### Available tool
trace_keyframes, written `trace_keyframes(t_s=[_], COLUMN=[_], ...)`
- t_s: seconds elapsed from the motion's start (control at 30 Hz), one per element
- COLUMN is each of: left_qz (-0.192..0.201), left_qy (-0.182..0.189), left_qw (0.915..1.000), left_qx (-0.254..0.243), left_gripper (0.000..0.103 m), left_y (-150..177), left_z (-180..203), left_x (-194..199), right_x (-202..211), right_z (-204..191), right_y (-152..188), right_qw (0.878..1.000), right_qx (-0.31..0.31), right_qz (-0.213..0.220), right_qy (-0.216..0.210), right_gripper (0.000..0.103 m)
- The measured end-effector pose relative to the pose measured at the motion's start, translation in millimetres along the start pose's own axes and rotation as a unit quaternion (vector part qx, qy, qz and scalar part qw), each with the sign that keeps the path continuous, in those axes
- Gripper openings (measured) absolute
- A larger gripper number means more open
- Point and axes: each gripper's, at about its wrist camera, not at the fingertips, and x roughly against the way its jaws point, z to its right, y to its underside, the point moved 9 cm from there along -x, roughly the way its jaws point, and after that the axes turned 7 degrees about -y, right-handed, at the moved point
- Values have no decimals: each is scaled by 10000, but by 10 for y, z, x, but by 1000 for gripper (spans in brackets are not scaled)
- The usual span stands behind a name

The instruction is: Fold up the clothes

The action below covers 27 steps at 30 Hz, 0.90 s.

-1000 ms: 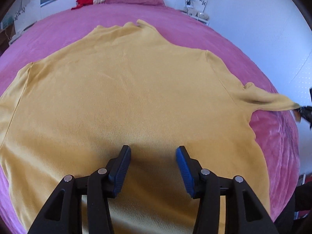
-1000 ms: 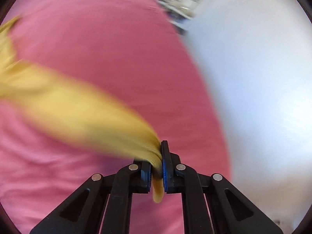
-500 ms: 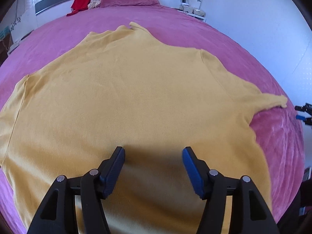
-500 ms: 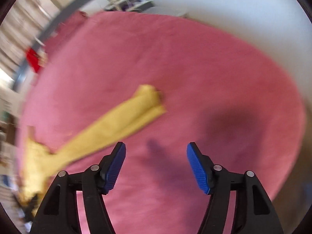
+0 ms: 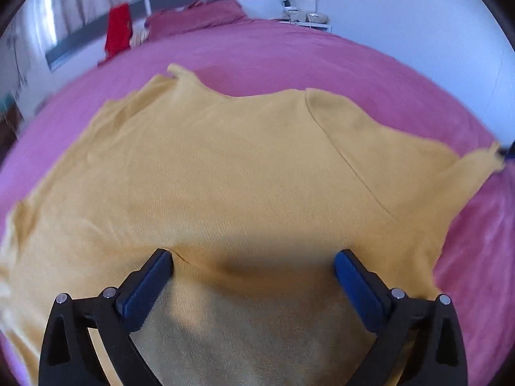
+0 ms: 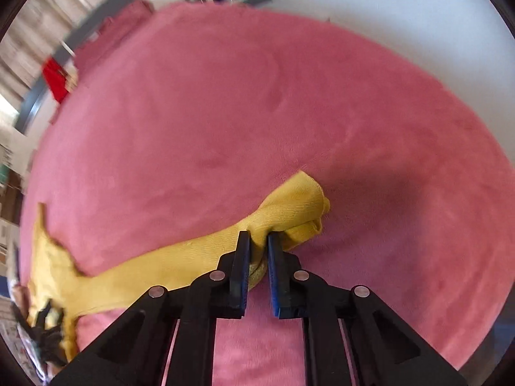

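One yellow sweater [image 5: 225, 173] lies flat on the pink bed [image 5: 289, 51], collar toward the headboard. Its right sleeve [image 6: 193, 257] runs straight out sideways from the body, and the right gripper [image 6: 258, 241] pinches it near the cuff. The left gripper [image 5: 252, 267] is spread wide over the sweater's lower middle, holding nothing. Two grippers, one garment.

Sweater [image 5: 231, 173] flat on bed [image 5: 289, 54]; pillow [image 5: 196, 19] behind.
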Motion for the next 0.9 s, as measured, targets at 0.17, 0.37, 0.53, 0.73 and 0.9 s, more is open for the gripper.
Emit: trace_keyframes(t_s=[0.17, 0.37, 0.53, 0.73, 0.9], left_qz=[-105, -477, -565, -681, -626], left_qy=[173, 426, 672, 758, 899], left_qw=[9997, 9979, 9959, 9938, 9928], left_qx=[105, 36, 228, 446, 481], left_gripper=[103, 103, 103, 103, 102], left_y=[25, 175, 348, 571, 786], left_z=[-44, -66, -127, -199, -293], left_x=[9, 94, 211, 403, 629], right_x=[583, 509, 563, -205, -730], right_z=[177, 703, -659, -2593, -2711], right_y=[303, 777, 325, 671, 1194], right_qw=[9982, 9916, 9964, 9601, 9223], right_qx=[-343, -1164, 637, 2439, 3289], right_qz=[484, -11, 550, -592, -1710], right_qy=[4, 559, 24, -1237, -1091], right_gripper=[9, 12, 43, 68, 68])
